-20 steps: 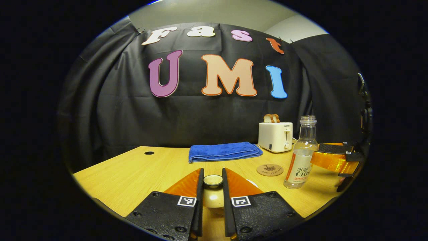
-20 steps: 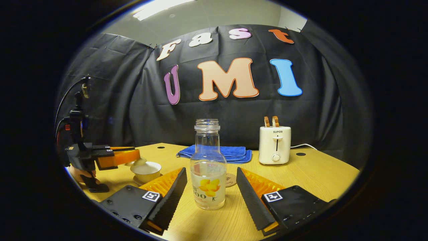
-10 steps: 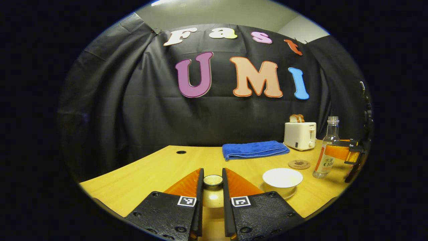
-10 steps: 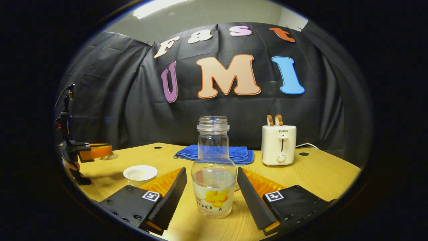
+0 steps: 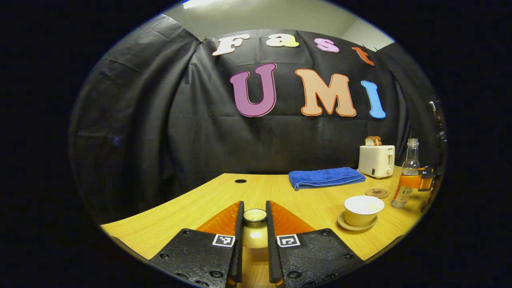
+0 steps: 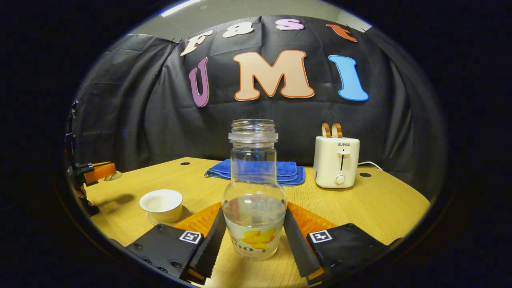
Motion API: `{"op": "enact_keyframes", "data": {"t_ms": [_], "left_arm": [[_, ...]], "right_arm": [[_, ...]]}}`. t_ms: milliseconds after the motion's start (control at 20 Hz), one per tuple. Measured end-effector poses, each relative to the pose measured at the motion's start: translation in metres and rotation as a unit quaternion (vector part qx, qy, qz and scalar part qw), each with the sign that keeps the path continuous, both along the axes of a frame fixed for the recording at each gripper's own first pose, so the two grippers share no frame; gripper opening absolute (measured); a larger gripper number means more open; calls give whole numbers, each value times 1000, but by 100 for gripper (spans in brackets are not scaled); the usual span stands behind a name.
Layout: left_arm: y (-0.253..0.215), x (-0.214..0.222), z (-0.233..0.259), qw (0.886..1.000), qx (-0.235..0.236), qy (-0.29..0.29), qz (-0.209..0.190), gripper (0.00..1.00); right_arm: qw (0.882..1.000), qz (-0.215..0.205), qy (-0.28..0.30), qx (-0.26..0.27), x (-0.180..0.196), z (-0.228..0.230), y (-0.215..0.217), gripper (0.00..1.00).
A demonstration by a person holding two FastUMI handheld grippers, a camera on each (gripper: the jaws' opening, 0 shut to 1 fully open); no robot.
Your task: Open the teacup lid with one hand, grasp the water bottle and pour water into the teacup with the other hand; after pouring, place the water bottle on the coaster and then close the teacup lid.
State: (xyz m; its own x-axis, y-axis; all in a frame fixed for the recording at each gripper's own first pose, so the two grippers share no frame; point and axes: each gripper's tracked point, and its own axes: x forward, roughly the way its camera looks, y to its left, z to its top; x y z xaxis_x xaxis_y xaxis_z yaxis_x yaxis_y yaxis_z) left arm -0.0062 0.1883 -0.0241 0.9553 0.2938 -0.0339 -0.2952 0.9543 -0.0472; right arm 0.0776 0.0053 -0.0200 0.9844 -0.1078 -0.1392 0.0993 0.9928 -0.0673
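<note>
While the left gripper (image 5: 254, 240) keeps its fingers pressed on the knob of the pale ceramic teacup lid (image 5: 255, 216), holding it up over the wooden table (image 5: 192, 208) and well to the left of the cup, the right gripper (image 6: 254, 240) stands with its two fingers against either side of the clear glass water bottle (image 6: 254, 192), low on the belly where the label sits. Both fingers appear to touch the glass, so I judge the grasp made or all but made. The bottle is upright on the table, its long axis vertical, its open neck rising above the fingers, and about a third full.

The coming move turns on where the cup lies from the bottle. In the right gripper view the uncovered white teacup (image 6: 161, 204) on its saucer sits to the left of the bottle and a little farther off, with bare table between them. The right gripper is therefore the near one, and the pour calls for a lift, a carry leftward and a tilt of the neck toward the cup.

In the left gripper view the round brown coaster (image 5: 377, 193) lies between cup and bottle, slightly behind. A folded blue towel (image 6: 288, 172) and a cream toaster (image 6: 337, 162) stand farther back, clear of that path. The held lid is well aside, leaving open room above the cup.
</note>
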Motion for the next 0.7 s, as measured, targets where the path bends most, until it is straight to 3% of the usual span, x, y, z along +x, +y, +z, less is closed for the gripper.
{"op": "enact_keyframes", "data": {"t_ms": [200,450,700], "left_arm": [[0,0,0,1000,0,0,0,23],[0,-1,0,1000,-1,1,0,23],[1,-1,-1,1000,-1,1,2,23]], "right_arm": [[1000,1,0,-27,-1,1,6,79],[995,-15,-4,-99,-2,4,11,79],[969,-27,1,-245,1,6,12,79]]}}
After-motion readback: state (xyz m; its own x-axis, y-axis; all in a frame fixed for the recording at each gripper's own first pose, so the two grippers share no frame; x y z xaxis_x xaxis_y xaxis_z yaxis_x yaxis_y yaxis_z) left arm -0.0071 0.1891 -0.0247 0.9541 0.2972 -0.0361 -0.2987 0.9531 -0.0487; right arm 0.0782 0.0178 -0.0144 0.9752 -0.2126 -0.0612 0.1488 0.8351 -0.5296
